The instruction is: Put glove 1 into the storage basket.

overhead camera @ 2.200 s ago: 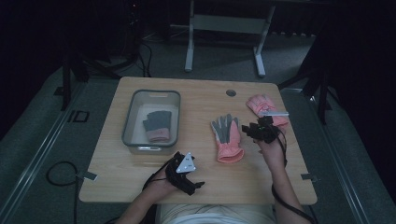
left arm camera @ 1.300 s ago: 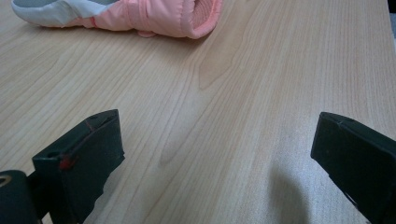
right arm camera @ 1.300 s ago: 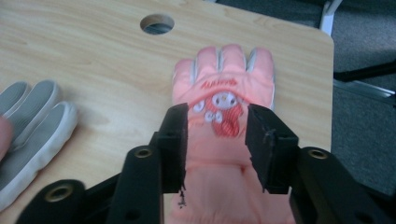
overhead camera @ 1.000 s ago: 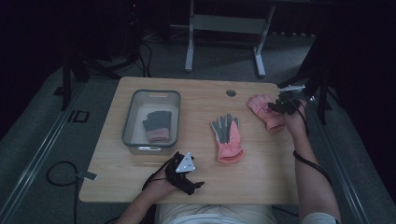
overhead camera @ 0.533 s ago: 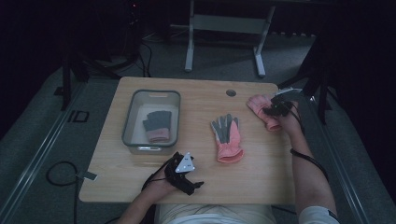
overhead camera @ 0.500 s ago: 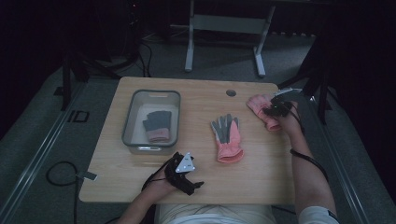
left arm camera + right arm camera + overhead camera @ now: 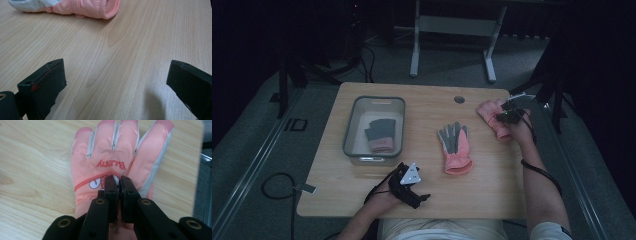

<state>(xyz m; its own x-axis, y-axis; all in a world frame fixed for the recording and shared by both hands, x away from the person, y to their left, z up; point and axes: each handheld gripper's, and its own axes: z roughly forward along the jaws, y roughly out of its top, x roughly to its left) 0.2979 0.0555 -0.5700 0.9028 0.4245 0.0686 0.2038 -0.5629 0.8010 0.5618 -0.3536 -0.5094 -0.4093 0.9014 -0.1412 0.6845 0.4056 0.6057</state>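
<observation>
Right now, right tongs (image 7: 119, 185): jaws pressed nearly together, pinching the fabric on the back of the far pink glove (image 7: 117, 165), which lies flat with its fingers pointing away from the camera.
Left tongs (image 7: 115, 82): jaws spread wide, nothing between them, low over bare wood at the near edge of the table (image 7: 422, 130).
Far pink glove, high view (image 7: 490, 115): at the far right corner of the table, under the right tongs (image 7: 508, 114).
Middle glove (image 7: 455, 146): pink with grey palm and fingers, flat near the table's centre, well apart from both tongs; its cuff shows at the top of the left gripper view (image 7: 82, 8).
Bin (image 7: 398, 107): clear, on the table's left half, holding a grey glove with a pink cuff (image 7: 379, 135).
Left tongs, high view (image 7: 409, 182): just in front of the bin, held by the person's left hand.
</observation>
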